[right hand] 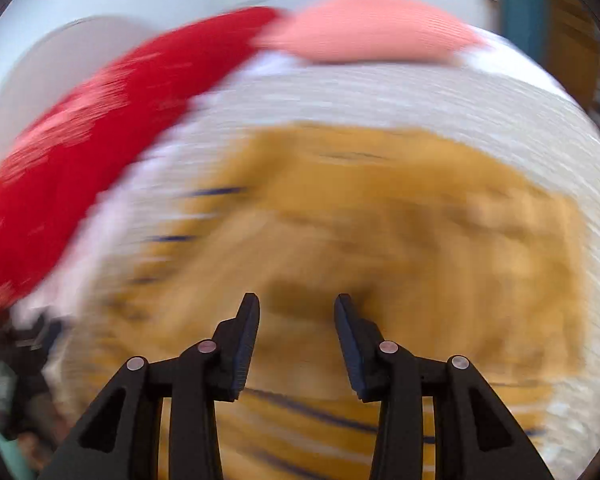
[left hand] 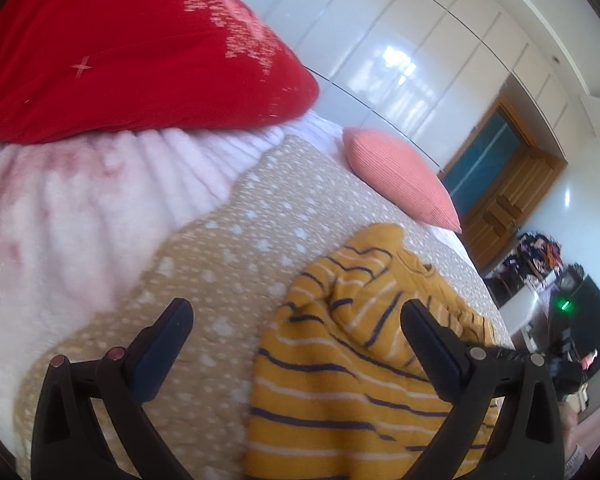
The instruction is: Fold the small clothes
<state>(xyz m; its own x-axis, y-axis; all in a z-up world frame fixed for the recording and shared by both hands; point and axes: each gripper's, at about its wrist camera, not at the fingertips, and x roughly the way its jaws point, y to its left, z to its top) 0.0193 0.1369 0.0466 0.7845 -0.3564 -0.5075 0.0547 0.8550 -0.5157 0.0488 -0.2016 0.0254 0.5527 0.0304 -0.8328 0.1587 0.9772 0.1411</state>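
A small mustard-yellow top with navy and white stripes (left hand: 352, 356) lies rumpled on the tan spotted bedspread (left hand: 228, 248). My left gripper (left hand: 296, 314) stands wide open just above the bed, its right finger over the garment's edge and its left finger over bare bedspread, with nothing between the pads. In the right wrist view the picture is smeared by motion. There the same yellow top (right hand: 380, 216) fills the middle, and my right gripper (right hand: 297, 304) hovers over it, jaws parted, holding nothing.
A red pillow (left hand: 132, 44) and a pink fleece blanket (left hand: 60, 208) lie at the bed's left. A coral cushion (left hand: 400, 176) sits beyond the garment. White wardrobe doors (left hand: 400, 48) and a wooden door (left hand: 508, 184) stand behind. Clutter sits at the far right.
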